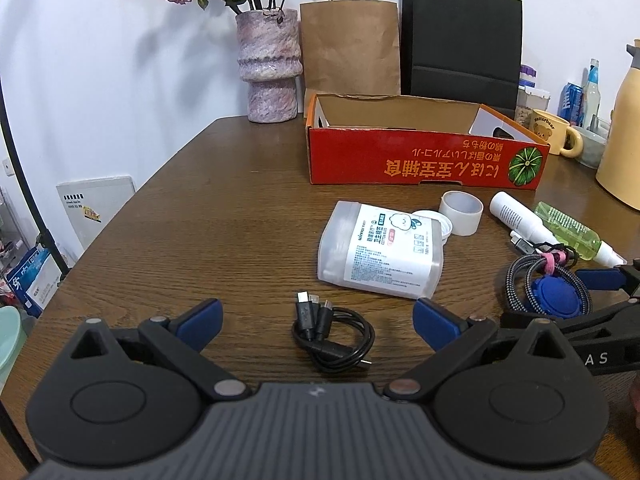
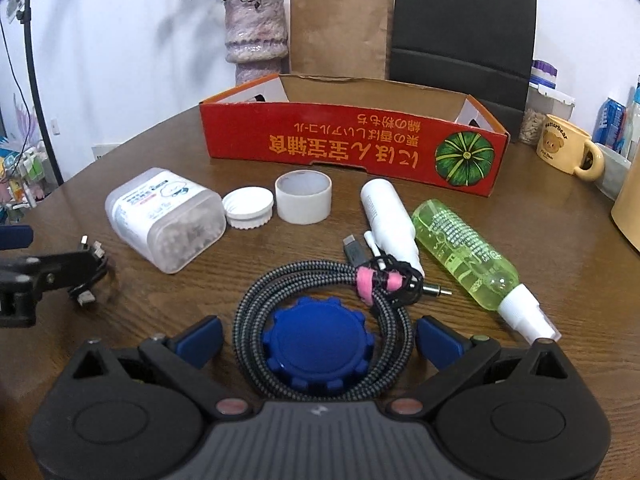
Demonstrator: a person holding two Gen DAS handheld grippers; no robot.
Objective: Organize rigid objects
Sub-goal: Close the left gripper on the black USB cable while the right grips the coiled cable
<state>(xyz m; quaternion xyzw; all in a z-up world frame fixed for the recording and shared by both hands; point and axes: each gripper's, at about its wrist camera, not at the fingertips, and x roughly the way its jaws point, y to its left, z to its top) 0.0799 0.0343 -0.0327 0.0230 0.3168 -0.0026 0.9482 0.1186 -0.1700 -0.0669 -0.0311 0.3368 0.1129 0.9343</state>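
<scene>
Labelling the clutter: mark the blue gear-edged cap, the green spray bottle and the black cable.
blue gear-edged cap [image 2: 318, 340]: right wrist view, flat top.
green spray bottle [image 2: 464, 252]: right wrist view, mid-body.
black cable [image 1: 340, 340]: left wrist view, coiled loop.

My left gripper [image 1: 318, 322] is spread wide over the black cable [image 1: 334, 336] coiled on the wooden table [image 1: 224, 208]; the cotton swab box [image 1: 382, 250] lies just beyond it.

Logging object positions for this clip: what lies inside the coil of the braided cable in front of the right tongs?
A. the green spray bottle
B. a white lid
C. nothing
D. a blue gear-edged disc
D: the blue gear-edged disc sits ringed by the braided cable, between the open right tongs.
</scene>
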